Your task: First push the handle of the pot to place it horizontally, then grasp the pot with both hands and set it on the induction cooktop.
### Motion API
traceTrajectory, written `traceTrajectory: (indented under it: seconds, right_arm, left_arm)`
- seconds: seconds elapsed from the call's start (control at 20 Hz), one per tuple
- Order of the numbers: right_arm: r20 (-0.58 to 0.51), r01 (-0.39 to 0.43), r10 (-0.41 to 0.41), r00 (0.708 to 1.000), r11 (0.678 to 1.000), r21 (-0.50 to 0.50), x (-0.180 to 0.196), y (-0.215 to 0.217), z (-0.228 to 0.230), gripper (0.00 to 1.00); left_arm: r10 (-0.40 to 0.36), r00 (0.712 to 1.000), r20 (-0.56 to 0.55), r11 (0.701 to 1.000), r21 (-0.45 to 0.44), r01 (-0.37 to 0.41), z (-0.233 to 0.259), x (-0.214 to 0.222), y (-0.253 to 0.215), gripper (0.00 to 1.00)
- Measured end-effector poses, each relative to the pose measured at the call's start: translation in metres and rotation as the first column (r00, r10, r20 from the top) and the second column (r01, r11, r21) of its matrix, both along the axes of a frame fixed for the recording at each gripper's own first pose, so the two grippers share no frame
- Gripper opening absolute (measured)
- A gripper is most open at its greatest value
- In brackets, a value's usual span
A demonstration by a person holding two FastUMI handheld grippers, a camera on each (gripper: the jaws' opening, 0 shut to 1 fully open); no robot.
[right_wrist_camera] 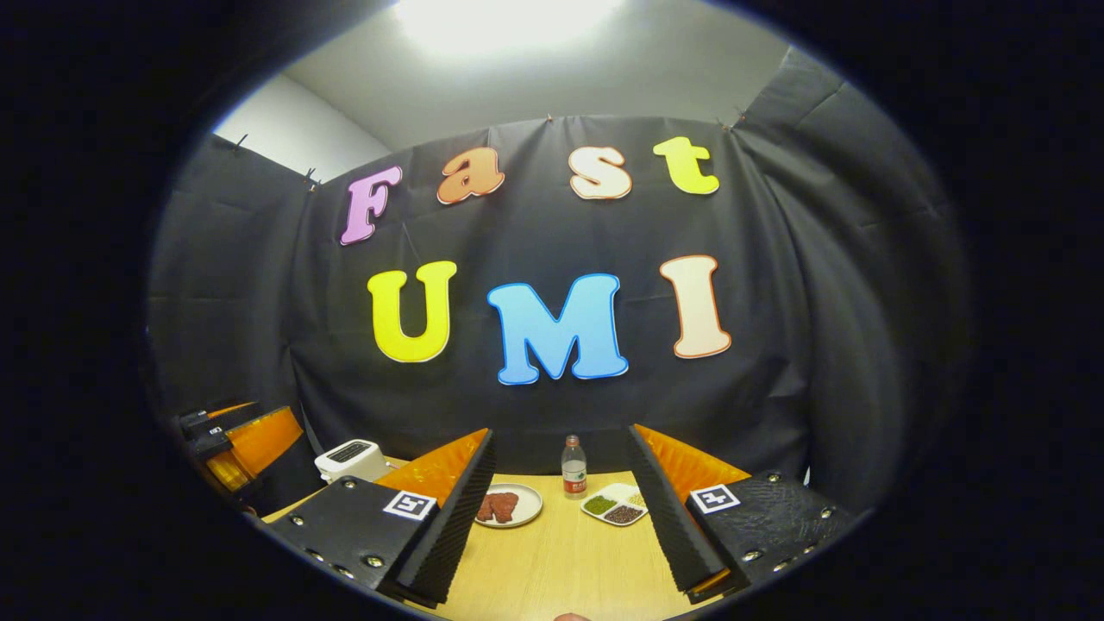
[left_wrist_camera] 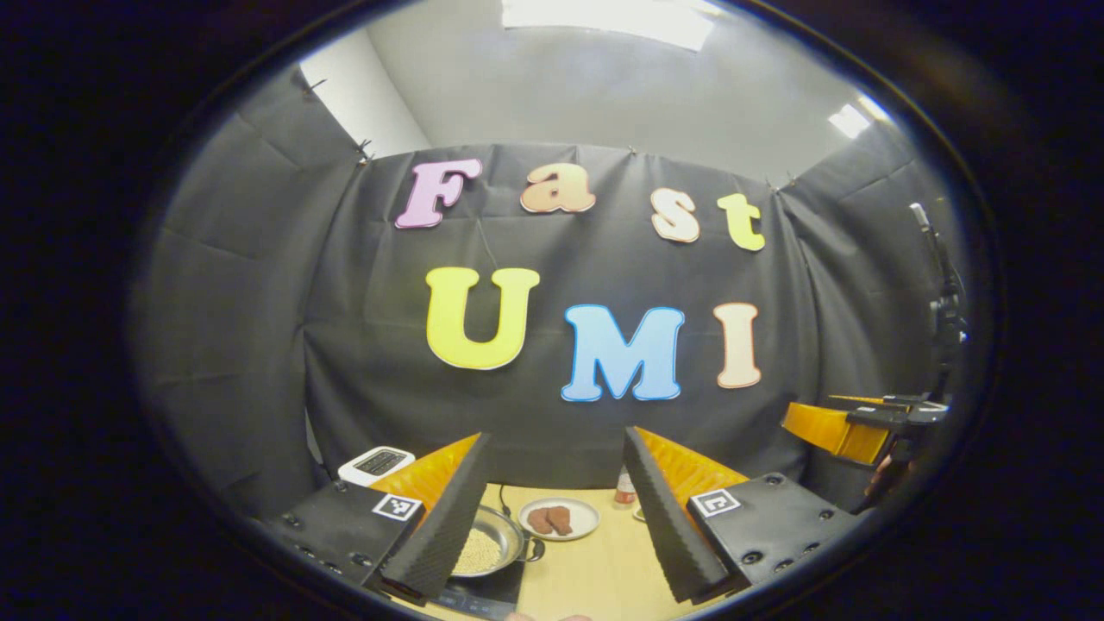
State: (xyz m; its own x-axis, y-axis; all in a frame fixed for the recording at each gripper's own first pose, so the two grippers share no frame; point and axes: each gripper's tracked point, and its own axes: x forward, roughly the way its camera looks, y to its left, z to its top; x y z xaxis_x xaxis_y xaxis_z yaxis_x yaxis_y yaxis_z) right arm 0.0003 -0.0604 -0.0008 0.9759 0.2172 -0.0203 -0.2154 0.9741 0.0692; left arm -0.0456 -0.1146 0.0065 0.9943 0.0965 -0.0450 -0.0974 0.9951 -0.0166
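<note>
A metal pot (left_wrist_camera: 492,545) with pale grains in it rests on the black induction cooktop (left_wrist_camera: 483,597) at the bottom of the left gripper view. My left finger hides part of the pot. Its short dark handle (left_wrist_camera: 536,549) points right. My left gripper (left_wrist_camera: 558,435) is open, held above and short of the pot, with nothing between the fingers. My right gripper (right_wrist_camera: 561,431) is also open and empty above the wooden table (right_wrist_camera: 561,561). It shows as well at the right edge of the left gripper view (left_wrist_camera: 854,427), and the left gripper (right_wrist_camera: 241,440) shows at the left edge of the right gripper view.
A plate with brown meat pieces (left_wrist_camera: 559,519) (right_wrist_camera: 509,504) lies behind the pot. A small bottle (right_wrist_camera: 573,467) and a divided dish of beans (right_wrist_camera: 616,505) stand at the back, near the cloth wall. A white toaster (right_wrist_camera: 349,460) (left_wrist_camera: 376,464) stands at the back left.
</note>
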Motion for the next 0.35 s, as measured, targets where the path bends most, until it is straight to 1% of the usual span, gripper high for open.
traceTrajectory:
  seconds: [0.1, 0.15, 0.2, 0.25, 0.3, 0.35]
  right_arm:
    - [-0.014, -0.011, 0.011, 1.0, 1.0, 0.004, -0.006, -0.012, -0.002, 0.92]
    - [-0.018, -0.011, 0.011, 1.0, 1.0, 0.01, -0.006, -0.017, -0.003, 0.92]
    - [-0.018, -0.011, 0.011, 1.0, 1.0, 0.015, -0.007, -0.021, -0.003, 0.92]
    - [-0.025, -0.012, 0.012, 1.0, 1.0, 0.014, -0.007, -0.025, -0.006, 0.92]
    - [-0.033, -0.013, 0.013, 0.999, 1.0, 0.012, -0.008, -0.026, -0.01, 0.92]
    - [-0.042, -0.009, 0.009, 0.999, 1.0, 0.009, -0.01, -0.028, -0.011, 0.92]
  left_arm:
    - [0.007, 1.0, 0.005, 1.0, 0.004, -0.007, 0.006, -0.007, -0.011, 1.0]
    - [0.014, 1.0, 0.006, 1.0, 0.007, -0.014, 0.005, -0.01, -0.012, 0.98]
    - [0.02, 1.0, 0.012, 1.0, 0.009, -0.02, 0.008, -0.012, -0.014, 0.98]
    - [0.026, 1.0, 0.013, 1.0, 0.01, -0.026, 0.008, -0.014, -0.016, 1.0]
    - [0.034, 0.999, 0.011, 0.999, 0.01, -0.034, 0.008, -0.016, -0.016, 0.94]
    - [0.037, 0.999, 0.008, 0.999, 0.003, -0.037, 0.009, -0.02, -0.017, 0.97]
